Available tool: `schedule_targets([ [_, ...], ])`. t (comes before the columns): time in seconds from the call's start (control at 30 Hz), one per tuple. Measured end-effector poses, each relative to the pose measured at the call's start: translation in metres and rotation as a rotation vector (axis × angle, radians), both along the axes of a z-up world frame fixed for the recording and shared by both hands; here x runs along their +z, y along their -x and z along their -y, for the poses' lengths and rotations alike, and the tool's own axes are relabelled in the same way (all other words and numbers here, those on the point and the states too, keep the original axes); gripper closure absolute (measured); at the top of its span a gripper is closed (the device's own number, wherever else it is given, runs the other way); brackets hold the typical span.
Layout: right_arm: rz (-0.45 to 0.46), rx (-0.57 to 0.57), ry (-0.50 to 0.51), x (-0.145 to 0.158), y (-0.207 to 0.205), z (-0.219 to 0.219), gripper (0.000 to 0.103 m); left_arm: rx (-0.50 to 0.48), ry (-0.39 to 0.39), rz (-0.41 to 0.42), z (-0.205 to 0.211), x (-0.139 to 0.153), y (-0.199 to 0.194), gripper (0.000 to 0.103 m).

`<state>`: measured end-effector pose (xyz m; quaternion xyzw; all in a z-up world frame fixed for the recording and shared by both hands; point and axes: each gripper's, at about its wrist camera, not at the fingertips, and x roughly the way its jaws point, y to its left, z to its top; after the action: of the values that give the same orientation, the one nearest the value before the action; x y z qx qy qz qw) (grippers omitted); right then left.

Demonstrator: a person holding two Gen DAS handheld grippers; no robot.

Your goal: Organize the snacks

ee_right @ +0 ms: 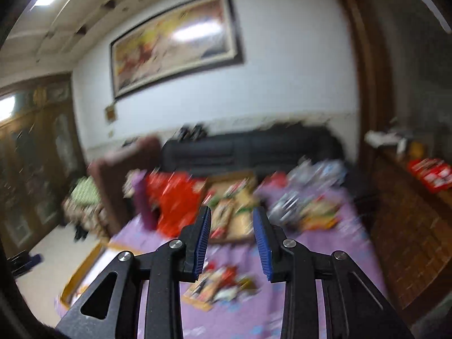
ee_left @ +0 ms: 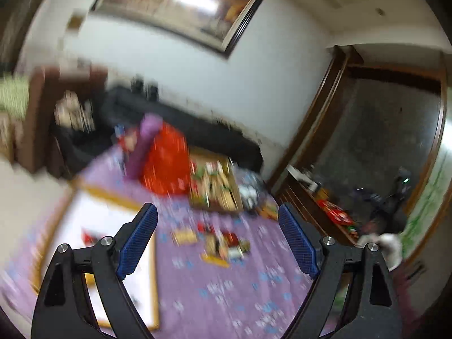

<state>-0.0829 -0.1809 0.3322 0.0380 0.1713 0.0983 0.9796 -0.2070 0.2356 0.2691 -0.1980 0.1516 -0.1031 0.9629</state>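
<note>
White wall, a framed painting (ee_left: 180, 8) and a black sofa (ee_left: 180, 130) form the background of the left wrist view, heavily blurred. Below them lies a table under a purple patterned cloth (ee_left: 226, 288). The left gripper (ee_left: 218, 238) is raised above this table, pointing slightly downward, its jaws released and spread wide, with nothing between the blue pads (ee_left: 141, 240). A small pile of snacks (ee_left: 217, 244) lies on the cloth in line with the gap, well below it. Farther back stands a wooden tray (ee_left: 217, 186) filled with packets, a red bag (ee_left: 166, 161) touching its left side. A white board with a yellow frame (ee_left: 113, 240) lies at the left.

Right wrist view: the same wall, painting (ee_right: 175, 42) and sofa (ee_right: 248, 149), also blurred. The right gripper (ee_right: 232, 243) is held high over the table, tilted slightly downward. Its jaws stand narrowly apart and are empty; the pads (ee_right: 261, 243) press on nothing. The snack pile (ee_right: 223, 285) lies on the purple cloth (ee_right: 310, 254) beneath the jaws. The tray (ee_right: 237, 212) and red bag (ee_right: 175, 200) sit beyond, with more loose packets (ee_right: 308, 206) to the right.
</note>
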Motion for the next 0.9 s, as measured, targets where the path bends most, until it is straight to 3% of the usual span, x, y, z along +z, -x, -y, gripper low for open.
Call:
schedule_targets([
  [0.13,0.102,-0.135,0.041,0.083,0.010,0.053,0.070,0.127,-0.212,0.170,0.018,0.078,0.017,0.015],
  [0.17,0.113,-0.157,0.040,0.100,0.011,0.062,0.070,0.145,-0.256,0.198,0.021,0.094,0.019,0.011],
  [0.2,0.125,-0.181,0.032,0.118,0.011,0.072,0.069,0.152,-0.291,0.219,0.024,0.110,0.017,0.000],
  [0.23,0.134,-0.199,0.024,0.131,0.012,0.079,0.068,0.149,-0.309,0.233,0.027,0.122,0.013,0.000],
  [0.33,0.152,-0.256,0.028,0.156,0.009,0.095,0.057,0.026,-0.291,0.148,0.029,0.131,-0.013,0.000],
  [0.4,0.144,-0.252,0.037,0.149,0.003,0.097,0.048,0.034,-0.279,0.081,0.035,0.117,-0.029,0.000],
  [0.43,0.117,-0.232,0.042,0.134,-0.006,0.096,0.041,0.029,-0.290,0.059,0.039,0.107,-0.037,0.000],
  [0.5,0.057,-0.207,0.052,0.101,-0.019,0.090,0.041,0.022,-0.316,0.036,0.048,0.082,-0.054,0.000],
  [0.57,-0.048,-0.147,0.052,0.049,-0.043,0.081,0.041,-0.004,-0.323,0.007,0.056,0.058,-0.070,0.000],
  [0.73,-0.322,0.019,-0.009,-0.090,-0.109,0.041,0.044,-0.076,-0.246,-0.125,0.069,-0.005,-0.117,0.000],
  [0.9,-0.552,0.144,-0.108,-0.197,-0.175,-0.010,0.048,-0.153,-0.161,-0.301,0.076,-0.073,-0.163,0.000],
])
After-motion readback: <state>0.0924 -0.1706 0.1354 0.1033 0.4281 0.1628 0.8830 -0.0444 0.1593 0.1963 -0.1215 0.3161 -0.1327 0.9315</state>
